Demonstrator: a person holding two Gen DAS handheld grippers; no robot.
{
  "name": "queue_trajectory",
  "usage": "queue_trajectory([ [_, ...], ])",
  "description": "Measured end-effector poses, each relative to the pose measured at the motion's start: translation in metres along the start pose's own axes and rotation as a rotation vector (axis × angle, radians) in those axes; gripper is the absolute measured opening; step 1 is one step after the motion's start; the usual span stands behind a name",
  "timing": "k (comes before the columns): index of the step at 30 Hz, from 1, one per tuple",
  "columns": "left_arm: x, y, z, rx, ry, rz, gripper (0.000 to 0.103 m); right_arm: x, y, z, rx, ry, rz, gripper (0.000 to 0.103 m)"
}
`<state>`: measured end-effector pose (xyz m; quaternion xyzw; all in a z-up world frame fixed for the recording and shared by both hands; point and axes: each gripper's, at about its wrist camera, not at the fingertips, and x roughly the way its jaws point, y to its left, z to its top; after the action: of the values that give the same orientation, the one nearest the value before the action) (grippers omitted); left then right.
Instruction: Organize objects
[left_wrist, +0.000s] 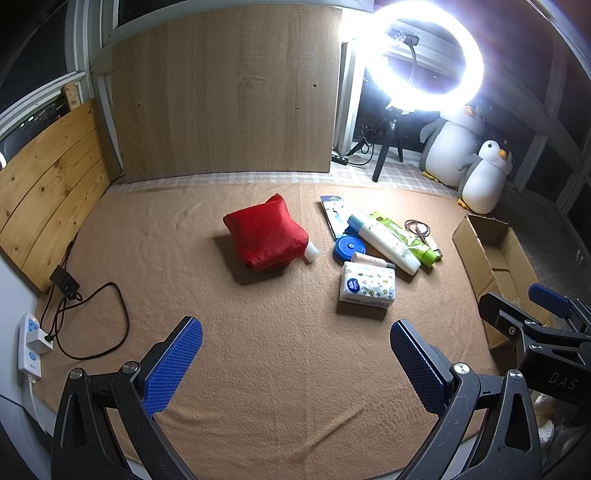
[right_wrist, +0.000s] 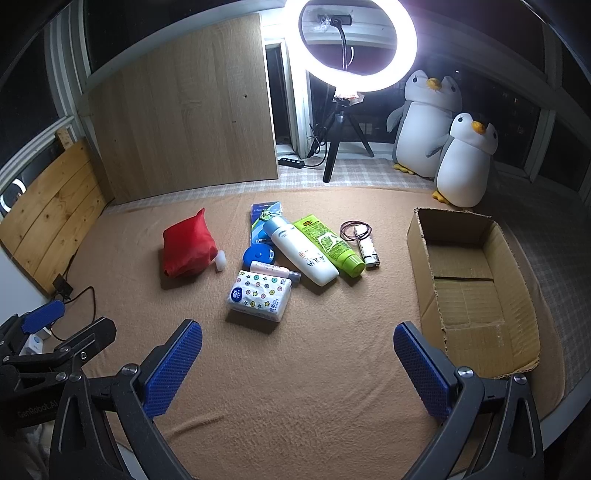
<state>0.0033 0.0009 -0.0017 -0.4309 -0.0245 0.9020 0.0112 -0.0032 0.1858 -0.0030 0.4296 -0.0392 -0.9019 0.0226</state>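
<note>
Both tools were found fully spread and empty. The left tool (left_wrist: 295, 363) and the right tool (right_wrist: 297, 365) were held above the near part of the tan fleece blanket (left_wrist: 258, 369), pitched downward, with nothing between the blue ribbed pads (right_wrist: 173, 365) of either.

The open brown cardboard box (right_wrist: 469, 280) was observed at the right side of the blanket. Its interior was seen to be bare; no item had been placed in it.

The items to be organized were found loose in the middle of the blanket, well apart from both tools. A red fabric pouch (right_wrist: 188, 245) was noted to the left, with a small white cap or bottle end (right_wrist: 220, 260) showing at its lower corner. To its right a cluster was recorded: a white tissue packet printed with coloured dots and stars (right_wrist: 258, 295), a round blue lidded tin (right_wrist: 256, 255), a slim pale pink tube (right_wrist: 273, 271), a white lotion bottle with a light blue top (right_wrist: 303, 251), a green squeeze tube (right_wrist: 332, 243), a blue carded packet (right_wrist: 264, 214) partly covered by the white bottle, a thin brown hair loop (right_wrist: 355, 229) and a small patterned lighter (right_wrist: 367, 251).

It was judged that the task had not been started. If the box was the intended container, every item remained to be moved.
</note>
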Motion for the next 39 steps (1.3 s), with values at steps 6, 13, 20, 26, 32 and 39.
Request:
queue_trajectory([
  [6, -0.002, -0.002, -0.001, 0.001, 0.000, -0.001, 0.103, 0.000, 0.000, -0.001, 0.002, 0.002, -0.001, 0.103],
  [13, -0.002, -0.002, -0.002, 0.001, -0.002, -0.001, 0.103, 0.000, -0.001, -0.003, 0.006, 0.007, 0.003, 0.103],
  [20, -0.002, -0.003, -0.002, 0.001, -0.002, 0.000, 0.103, 0.000, 0.000, -0.002, 0.007, 0.008, 0.003, 0.103],
  [26, -0.001, -0.003, -0.004, 0.002, 0.000, 0.000, 0.103, 0.000, 0.000, -0.003, 0.007, 0.008, 0.003, 0.103],
  [32, 0.005, -0.003, -0.005, 0.007, 0.007, -0.002, 0.103, 0.004, -0.003, -0.004, 0.016, 0.019, 0.000, 0.103],
  [39, 0.013, -0.004, -0.002, 0.016, 0.016, -0.003, 0.103, 0.009, -0.008, -0.001, 0.027, 0.030, 0.000, 0.103],
])
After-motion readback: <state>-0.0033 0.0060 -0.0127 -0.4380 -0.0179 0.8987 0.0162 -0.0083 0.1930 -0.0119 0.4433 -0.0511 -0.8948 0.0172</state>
